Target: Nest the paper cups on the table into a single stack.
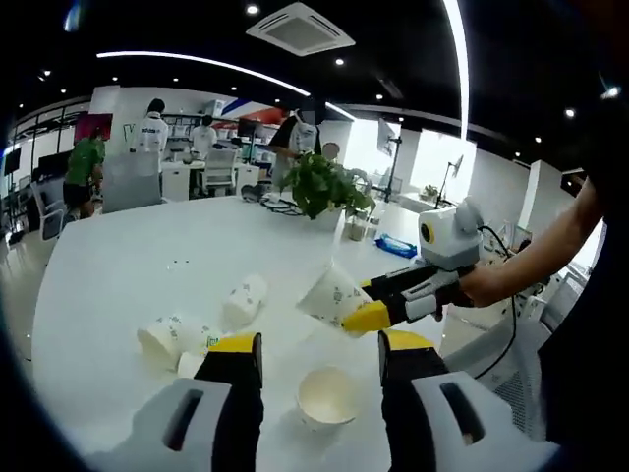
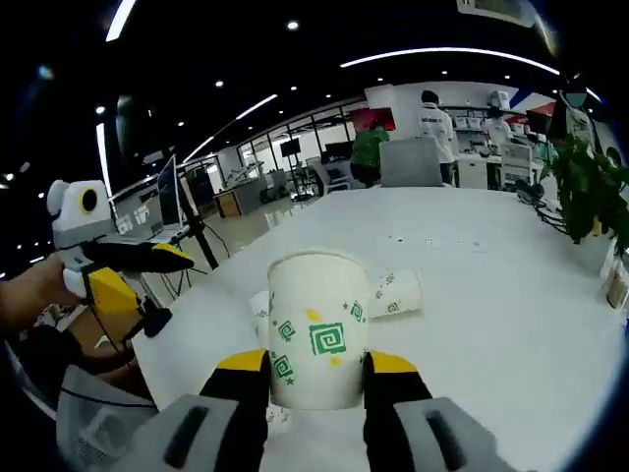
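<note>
Here, in the right gripper view, the right gripper [image 2: 316,376] sits at lower centre with its yellow-tipped black fingers [image 2: 246,379] closed against the sides of a white paper cup with green square-spiral print [image 2: 316,329], held rim up. Behind it, more printed paper cups [image 2: 395,292] lie on their sides on the round white table [image 2: 491,285]. At the left of that frame the left gripper [image 2: 147,285] comes into view.

In the left gripper view, the left gripper [image 1: 321,359] rises from the bottom edge with its fingers spread wide and nothing between them. Just beyond them, at lower centre, an upright white paper cup [image 1: 327,395] stands open-mouthed on the table. The held cup [image 1: 332,295] hangs tilted above and slightly right of it. Two tipped cups [image 1: 245,298] and [image 1: 169,339] lie to the left, possibly with a third beside them; the view is too small to be sure.

The risk: the held cup is tilted, so on lowering its base may catch the standing cup's rim and knock it over, since nothing braces it. A hard squeeze may also dent the thin paper wall and jam the nesting.
</note>
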`<state>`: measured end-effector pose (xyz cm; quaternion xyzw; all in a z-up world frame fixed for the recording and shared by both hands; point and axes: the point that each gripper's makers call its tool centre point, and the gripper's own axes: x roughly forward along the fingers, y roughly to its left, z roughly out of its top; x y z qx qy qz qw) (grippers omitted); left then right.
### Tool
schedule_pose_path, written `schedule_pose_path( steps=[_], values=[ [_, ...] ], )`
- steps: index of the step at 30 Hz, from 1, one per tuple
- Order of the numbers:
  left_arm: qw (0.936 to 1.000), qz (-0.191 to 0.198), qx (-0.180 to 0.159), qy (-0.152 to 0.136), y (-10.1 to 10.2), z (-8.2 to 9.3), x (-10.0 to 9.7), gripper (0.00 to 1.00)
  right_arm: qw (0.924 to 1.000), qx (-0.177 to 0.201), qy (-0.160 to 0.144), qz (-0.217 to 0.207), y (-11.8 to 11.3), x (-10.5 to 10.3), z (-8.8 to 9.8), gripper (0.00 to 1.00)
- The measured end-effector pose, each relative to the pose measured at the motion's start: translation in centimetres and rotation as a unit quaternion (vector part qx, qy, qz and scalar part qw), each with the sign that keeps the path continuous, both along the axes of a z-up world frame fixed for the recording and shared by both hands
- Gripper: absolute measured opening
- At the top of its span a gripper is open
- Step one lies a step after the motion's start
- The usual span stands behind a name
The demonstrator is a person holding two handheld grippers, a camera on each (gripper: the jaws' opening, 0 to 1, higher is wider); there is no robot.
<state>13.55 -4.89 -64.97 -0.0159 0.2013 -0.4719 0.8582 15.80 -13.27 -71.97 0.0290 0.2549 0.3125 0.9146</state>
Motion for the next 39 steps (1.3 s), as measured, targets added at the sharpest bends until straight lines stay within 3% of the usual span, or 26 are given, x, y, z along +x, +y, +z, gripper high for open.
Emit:
schedule_pose_path(
  steps=[7, 10, 20, 28, 34, 39],
  values=[
    [0.9991, -0.042, 0.002, -0.005, -0.8, 0.9, -0.9, 0.33, 0.9952, -0.033, -0.049, 0.078, 2.3, -2.7, 0.7, 0.36],
    [0.9974, -0.065, 0.028, -0.015, -1.0, 0.6, -1.4, 0.31, 0.9931, -0.037, -0.058, 0.095, 2.8, -3.3, 1.0, 0.36],
    [0.9932, -0.106, 0.044, -0.015, -1.8, 0.2, -2.5, 0.21, 0.9825, -0.067, -0.092, 0.147, 3.8, -4.8, 1.4, 0.35],
    [0.9866, -0.153, 0.056, -0.006, -2.6, -0.2, -4.2, 0.15, 0.9678, -0.107, -0.134, 0.184, 4.3, -5.6, 1.3, 0.35],
    [0.9841, -0.168, 0.057, 0.006, -2.7, -0.6, -4.9, 0.11, 0.9486, -0.152, -0.175, 0.215, 4.6, -6.1, 1.0, 0.35],
    [0.9829, -0.176, 0.047, 0.023, -2.9, -0.6, -5.4, 0.03, 0.9444, -0.160, -0.183, 0.222, 4.9, -6.4, 1.1, 0.35]
  ],
)
